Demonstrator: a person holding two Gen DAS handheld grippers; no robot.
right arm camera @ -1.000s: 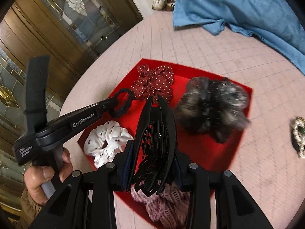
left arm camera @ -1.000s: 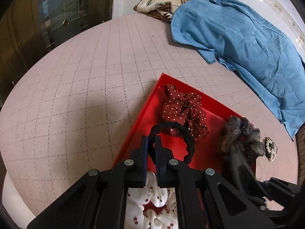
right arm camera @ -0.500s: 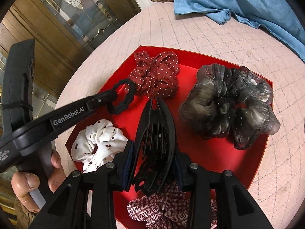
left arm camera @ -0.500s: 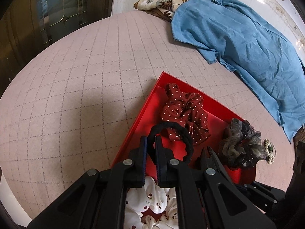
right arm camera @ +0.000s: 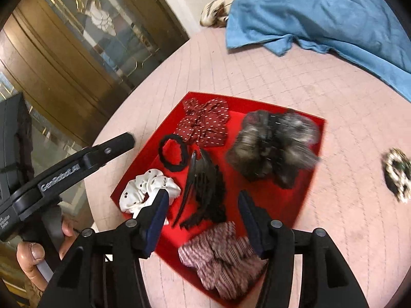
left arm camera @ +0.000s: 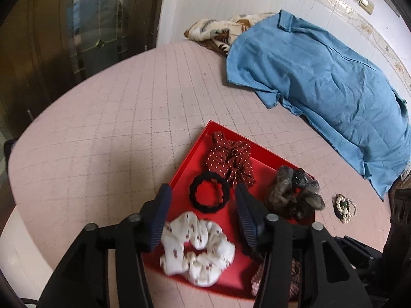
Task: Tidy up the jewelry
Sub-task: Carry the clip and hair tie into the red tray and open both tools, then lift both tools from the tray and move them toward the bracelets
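Two grippers stand over the red tray (right arm camera: 312, 154), both with jaws spread wide and holding nothing: the left gripper (left arm camera: 203, 211) above the black hair tie (left arm camera: 209, 192), the right gripper (right arm camera: 203, 214) above the black claw clip (right arm camera: 203, 192). Both items lie inside the tray, which rests on a quilted pink bed (left arm camera: 102, 128). The soft surface may let the tray shift or tip if a gripper presses its rim. The grey scrunchie (right arm camera: 274, 146) lies by the far wall and could snag. The pearl brooch (right arm camera: 398, 174) lies outside the tray, well apart, and risks being overlooked.
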